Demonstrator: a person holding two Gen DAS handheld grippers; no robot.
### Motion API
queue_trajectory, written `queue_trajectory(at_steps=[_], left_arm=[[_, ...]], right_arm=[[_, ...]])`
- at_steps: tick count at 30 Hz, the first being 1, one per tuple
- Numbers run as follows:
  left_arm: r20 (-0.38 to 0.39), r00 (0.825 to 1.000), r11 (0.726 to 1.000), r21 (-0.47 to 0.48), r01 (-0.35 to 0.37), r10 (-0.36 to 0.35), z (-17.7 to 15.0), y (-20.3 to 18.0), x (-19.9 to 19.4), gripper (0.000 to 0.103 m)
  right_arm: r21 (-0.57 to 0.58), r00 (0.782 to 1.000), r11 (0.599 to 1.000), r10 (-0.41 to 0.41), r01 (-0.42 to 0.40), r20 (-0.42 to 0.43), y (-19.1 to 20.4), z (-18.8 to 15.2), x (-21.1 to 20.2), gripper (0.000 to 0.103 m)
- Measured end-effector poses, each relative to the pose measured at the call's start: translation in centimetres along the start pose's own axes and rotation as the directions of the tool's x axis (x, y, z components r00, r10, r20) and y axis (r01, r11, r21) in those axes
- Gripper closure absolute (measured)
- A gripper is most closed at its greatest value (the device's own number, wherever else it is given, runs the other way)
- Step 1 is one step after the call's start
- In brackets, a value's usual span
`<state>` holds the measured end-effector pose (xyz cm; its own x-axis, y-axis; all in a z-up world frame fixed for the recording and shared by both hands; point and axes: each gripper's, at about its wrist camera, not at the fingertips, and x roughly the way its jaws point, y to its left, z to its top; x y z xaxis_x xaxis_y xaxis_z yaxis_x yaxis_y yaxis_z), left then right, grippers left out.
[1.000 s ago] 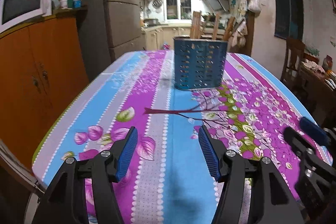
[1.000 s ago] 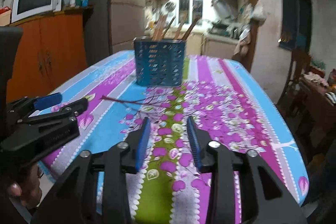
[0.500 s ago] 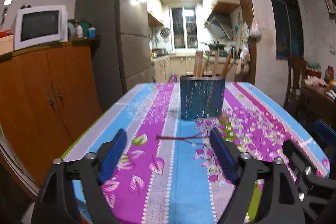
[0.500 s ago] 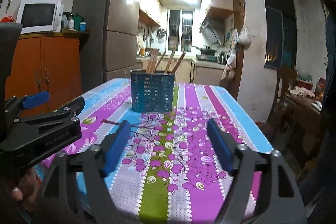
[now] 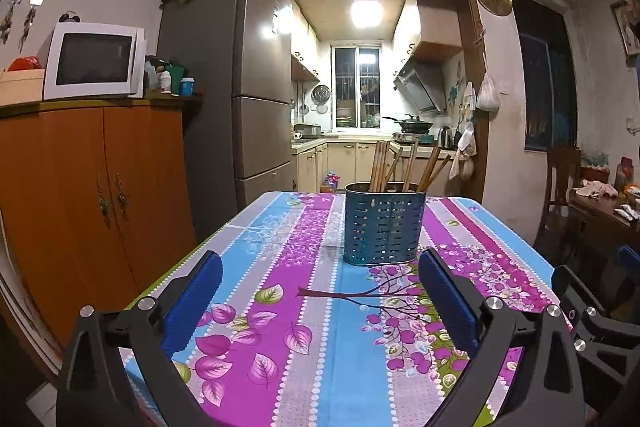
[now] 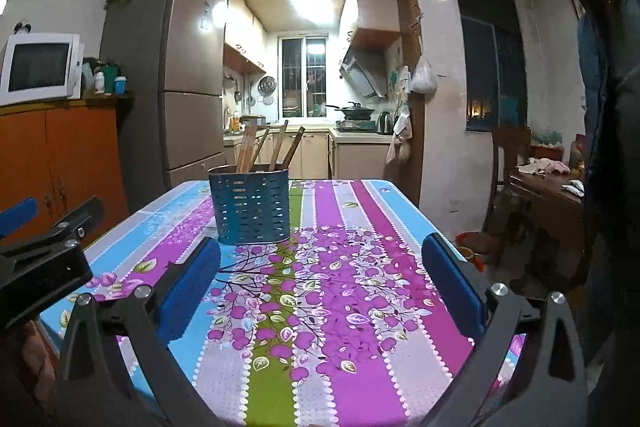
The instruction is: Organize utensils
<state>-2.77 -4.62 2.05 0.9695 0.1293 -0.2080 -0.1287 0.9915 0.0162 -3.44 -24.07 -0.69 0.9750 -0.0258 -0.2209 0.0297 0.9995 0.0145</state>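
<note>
A blue perforated utensil holder [image 5: 382, 227] stands upright near the far middle of the table, with several wooden chopsticks [image 5: 386, 165] sticking out of its top. The right wrist view shows the same holder [image 6: 251, 205] and chopsticks [image 6: 276, 147] to the left of centre. My left gripper [image 5: 320, 301] hovers over the table's near end, its jaws opening wide with nothing between them. My right gripper [image 6: 320, 283] is likewise opening, with only tablecloth showing between its blue pads. Both grippers are well short of the holder.
The table wears a striped floral cloth [image 5: 304, 307]. An orange cabinet [image 5: 88, 203] with a microwave [image 5: 94, 61] and a tall fridge [image 5: 240, 99] stand at left. A wooden chair [image 6: 510, 163] and cluttered side table [image 6: 548, 183] are at right, where a person [image 6: 612, 147] stands.
Both grippers have opened from fairly narrow to wide, risen and tipped upward, so the views now take in the room. The holder looks farther off. Nothing was held.
</note>
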Motion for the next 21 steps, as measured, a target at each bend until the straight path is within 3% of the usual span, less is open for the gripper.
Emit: queue_trajectory(at_steps=[5, 21], left_arm=[[0.025, 1.0, 1.0, -0.001, 0.003, -0.003, 0.3, 0.1, -0.6, 0.005], [0.034, 0.996, 0.995, 0.057, -0.086, 0.084, -0.6, 0.8, -1.2, 0.005]], right_arm=[[-0.012, 0.999, 1.0, -0.027, 0.027, 0.03, 0.0, 0.1, -0.7, 0.006], [-0.045, 0.995, 0.996, -0.074, 0.077, 0.061, 0.0, 0.5, -1.6, 0.006]])
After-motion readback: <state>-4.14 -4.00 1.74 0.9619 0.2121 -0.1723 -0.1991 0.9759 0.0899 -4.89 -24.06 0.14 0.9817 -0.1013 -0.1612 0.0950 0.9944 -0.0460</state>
